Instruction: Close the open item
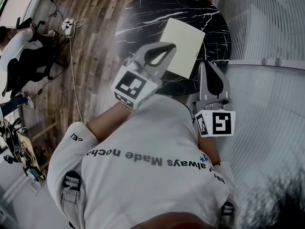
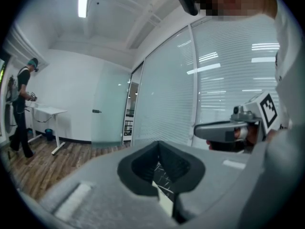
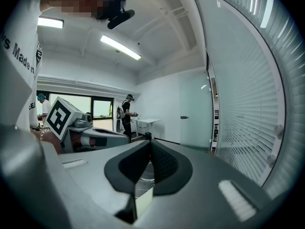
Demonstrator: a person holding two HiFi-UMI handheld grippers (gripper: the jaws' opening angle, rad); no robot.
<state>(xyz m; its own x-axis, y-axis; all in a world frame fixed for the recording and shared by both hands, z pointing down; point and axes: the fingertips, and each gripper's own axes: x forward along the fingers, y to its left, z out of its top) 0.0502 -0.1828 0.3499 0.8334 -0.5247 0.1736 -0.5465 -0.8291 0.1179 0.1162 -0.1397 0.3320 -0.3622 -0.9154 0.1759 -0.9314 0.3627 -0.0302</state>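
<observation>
Cream folder (image 1: 183, 46) lies flat on the black marble table (image 1: 143, 13) in the head view, with the left gripper (image 1: 169, 46) and right gripper (image 1: 209, 66) over the table's near side. The left gripper view shows its jaws pressed together, gripping nothing. The right gripper view shows the same.

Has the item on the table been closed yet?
Looks done: the pale book lies flat, one cover showing, on the black table. In hand: nothing; the left gripper and right gripper are shut and empty above it. Left: nothing visible.
</observation>
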